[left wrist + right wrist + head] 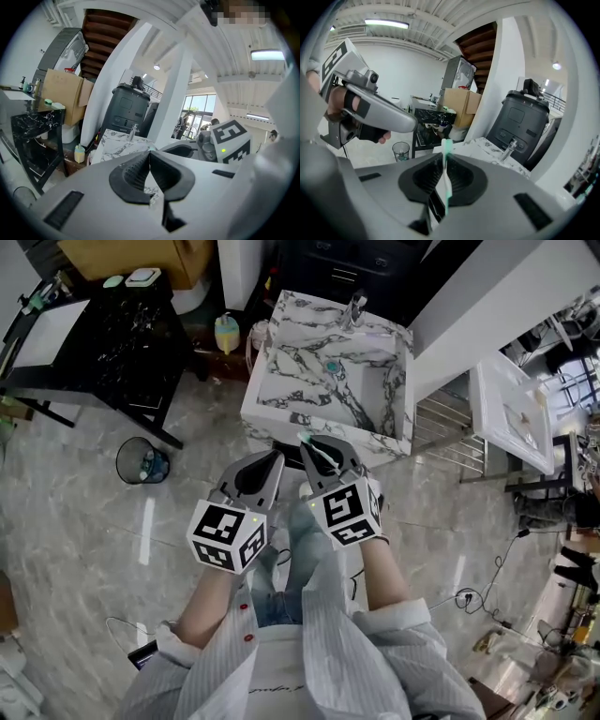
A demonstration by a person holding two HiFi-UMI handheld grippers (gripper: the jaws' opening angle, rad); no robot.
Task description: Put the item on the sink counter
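- Between the ribbed black pads of your right gripper (443, 158) stood one toothbrush (446, 187), pinched edge-on with the jaws pressed against its sides.
- That toothbrush was slim and flat, with a mint-green strip along a white handle. Its pale green head poked up past the jaw tips in the right gripper view.
- From the head view, the toothbrush (307, 441) was carried in the air, its tip at the near front edge of the sink counter (281, 390) and not resting on it.
- Your left gripper (149, 153) had its two pads brought together tip to tip, with nothing between them. It hung just beside the right gripper (321, 454).
- Both grippers had smooth grey plastic shells with curved, dark rubber-like pads, and each carried one cube of black-and-white square markers.
- You faced one sink counter, a boxy block of white marble-patterned stone with dark grey veins and a rectangular basin sunk into it.
- One metal faucet (354, 307) stood at the far rim, and one small teal drain plug (332, 367) sat in the basin.
- Left of the sink stood one black table (112, 343) with a glossy veined top.
- One round wire-mesh bin (142, 461) sat on the grey polished floor near the table.
- One small yellow bottle (227, 332) stood between the table and the sink.
- One brown cardboard box (131, 254) lay beyond the table.
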